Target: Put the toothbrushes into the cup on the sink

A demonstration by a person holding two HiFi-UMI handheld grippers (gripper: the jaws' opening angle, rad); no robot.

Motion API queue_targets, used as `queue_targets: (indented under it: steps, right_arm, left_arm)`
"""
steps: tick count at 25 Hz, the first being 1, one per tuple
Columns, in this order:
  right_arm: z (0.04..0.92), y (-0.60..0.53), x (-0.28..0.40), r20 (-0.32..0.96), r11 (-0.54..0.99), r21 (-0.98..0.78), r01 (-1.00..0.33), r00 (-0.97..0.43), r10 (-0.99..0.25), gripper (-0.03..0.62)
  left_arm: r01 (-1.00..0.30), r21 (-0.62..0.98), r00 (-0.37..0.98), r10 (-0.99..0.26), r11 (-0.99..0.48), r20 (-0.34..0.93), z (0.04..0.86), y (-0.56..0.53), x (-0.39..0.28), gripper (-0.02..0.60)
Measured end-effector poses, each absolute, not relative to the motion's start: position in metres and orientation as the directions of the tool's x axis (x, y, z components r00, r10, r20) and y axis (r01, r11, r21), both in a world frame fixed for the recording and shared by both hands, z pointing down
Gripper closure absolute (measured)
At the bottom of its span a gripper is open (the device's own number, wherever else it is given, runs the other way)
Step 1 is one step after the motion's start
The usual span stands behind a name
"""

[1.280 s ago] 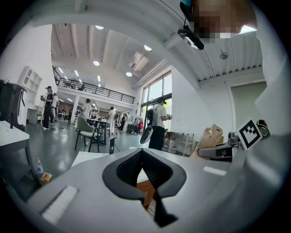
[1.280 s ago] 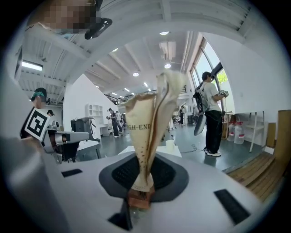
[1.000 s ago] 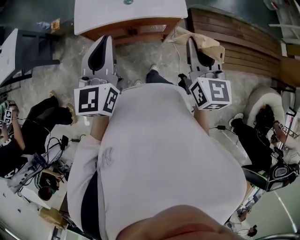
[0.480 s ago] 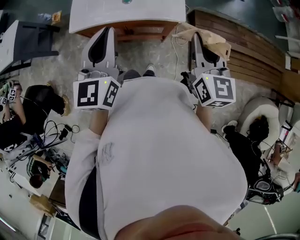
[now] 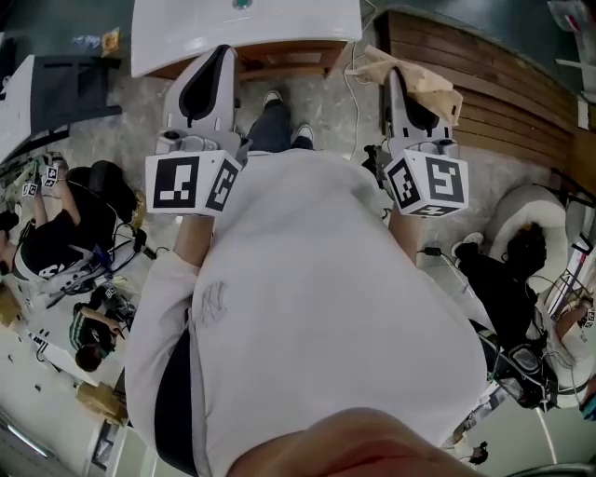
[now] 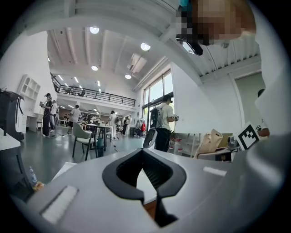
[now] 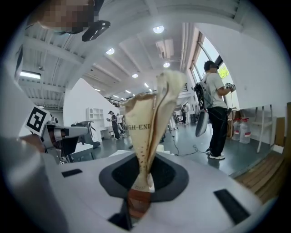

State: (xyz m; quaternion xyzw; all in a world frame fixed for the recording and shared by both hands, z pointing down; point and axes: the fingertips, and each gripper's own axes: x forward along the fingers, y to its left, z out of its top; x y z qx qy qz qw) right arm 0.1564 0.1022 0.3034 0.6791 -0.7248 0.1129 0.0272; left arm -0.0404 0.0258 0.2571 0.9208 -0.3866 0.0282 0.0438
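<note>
My right gripper (image 5: 395,78) is shut on the pinched neck of a beige paper bag (image 5: 415,76). In the right gripper view the bag (image 7: 153,123) rises upright from between the jaws of that gripper (image 7: 138,191), with dark print on its side. My left gripper (image 5: 218,58) points the same way, level with the right one. In the left gripper view its jaws (image 6: 145,167) meet with nothing between them. A white-topped wooden table (image 5: 307,20) lies just ahead of both. No toothbrush, cup or sink shows in any view.
People sit on the floor with cables and gear at the left (image 5: 56,224) and right (image 5: 512,270). Wooden planking (image 5: 503,93) runs along the right. A person with a backpack (image 6: 163,120) stands in the hall, near a chair (image 6: 84,136).
The person carrying the grippers has stepped forward, feet now showing between the grippers, and the white table has drawn a little nearer. Both grippers keep their pose and the bag stays held.
</note>
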Motion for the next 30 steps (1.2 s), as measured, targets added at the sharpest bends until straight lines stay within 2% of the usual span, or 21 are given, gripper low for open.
queue_targets:
  steps: [8,20,30]
  right_arm:
    - [0.311,0.061,0.167,0.217,0.014,-0.119,-0.993,-0.040,-0.975,0.539]
    - [0.300,-0.101,0.179,0.225,-0.018,-0.115,-0.993,-0.009,-0.974,0.539]
    - [0.322,-0.178,0.171,0.299,-0.041,-0.117,-0.992,0.004,-0.954,0.538]
  left_arm:
    - [-0.686,0.084,0.728,-0.679,-0.723,0.096,0.269,-0.020,-0.029,0.598]
    - [-0.666,0.098,0.745,-0.651,-0.739,0.145,0.276,-0.179,-0.028,0.598]
    - [-0.634,0.147,0.771,-0.605,-0.759,0.199,0.304,-0.257,-0.027,0.598]
